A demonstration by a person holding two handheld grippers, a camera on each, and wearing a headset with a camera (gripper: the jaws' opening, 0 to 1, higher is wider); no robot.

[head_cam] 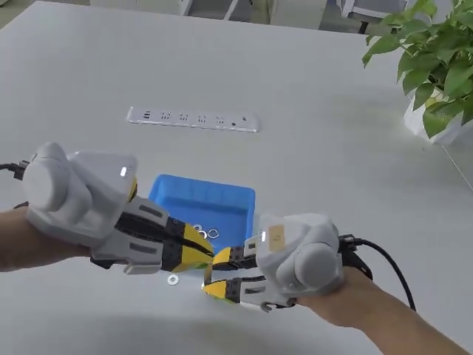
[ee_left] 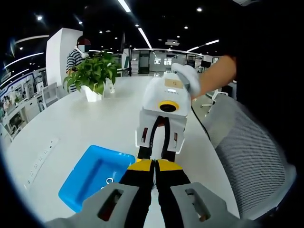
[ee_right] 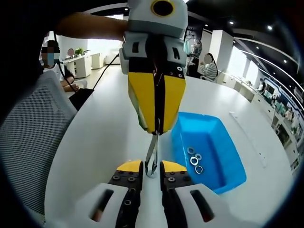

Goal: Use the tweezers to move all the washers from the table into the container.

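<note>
Your left gripper was clamped on the tweezers. Their tips pointed down between the narrowly parted jaws of your right gripper, low centre of the right gripper view. One washer lay on the table, lower left of centre in the head view. Beyond it, the blue container held several washers. A power strip lay upper centre.

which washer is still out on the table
The lone washer on the white table, just outside the blue container at its near edge; the other washers lie inside it.
</note>
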